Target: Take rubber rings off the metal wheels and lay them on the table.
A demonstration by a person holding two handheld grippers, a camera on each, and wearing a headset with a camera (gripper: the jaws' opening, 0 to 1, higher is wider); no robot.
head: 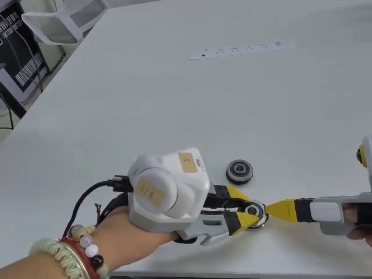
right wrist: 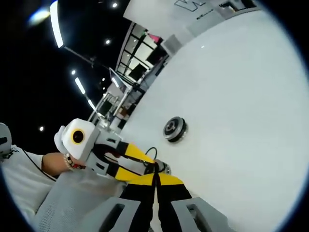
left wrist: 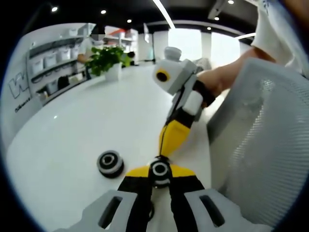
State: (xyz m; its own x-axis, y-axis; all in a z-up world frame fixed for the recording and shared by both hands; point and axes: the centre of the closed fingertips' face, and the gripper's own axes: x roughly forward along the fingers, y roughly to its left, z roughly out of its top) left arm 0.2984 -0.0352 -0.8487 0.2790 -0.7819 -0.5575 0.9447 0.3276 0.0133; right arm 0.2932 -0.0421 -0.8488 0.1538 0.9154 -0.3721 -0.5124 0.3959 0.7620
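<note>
Head view: pwr strip (head: 241,50) beyond loose wheel (head: 239,170); left gripper view: plant (left wrist: 108,58).

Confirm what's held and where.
Left gripper clamps a metal wheel across its rim; right gripper, shut, touches it, own hold unclear.

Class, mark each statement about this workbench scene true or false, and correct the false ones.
1. The left hand-held gripper clamps a metal wheel. True.
2. The second wheel is held by the right hand-held gripper. False: it lies free on the table.
3. The right hand-held gripper's jaws are spread wide. False: they are together, tip at the metal wheel.
4. A power strip lies on the far part of the table. True.
</note>
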